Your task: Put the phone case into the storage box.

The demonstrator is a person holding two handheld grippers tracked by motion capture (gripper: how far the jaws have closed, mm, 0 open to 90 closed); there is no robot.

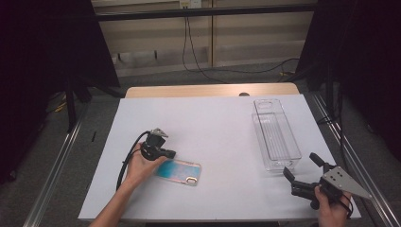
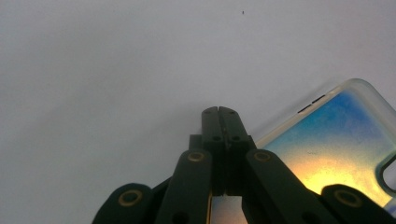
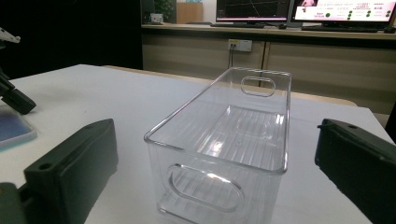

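A phone case (image 1: 178,171) with a blue-to-yellow sheen lies flat on the white table (image 1: 213,123), near the front left. My left gripper (image 1: 171,153) is shut, jaws pressed together with nothing between them. Its tips rest at the case's left end. In the left gripper view the shut tips (image 2: 218,111) point at bare table, with the case (image 2: 336,144) just to their right and partly beneath the gripper. My right gripper (image 1: 299,164) stands open at the front right, facing the near end of an empty clear plastic bin (image 1: 276,135). Between its spread jaws (image 3: 215,125) the bin (image 3: 187,108) sits a short way off.
The bin runs lengthwise along the table's right side, with a handle cut-out in each end wall. A wooden strip edges the table's far side. Metal rails run along the floor at both sides, and cables hang at the back.
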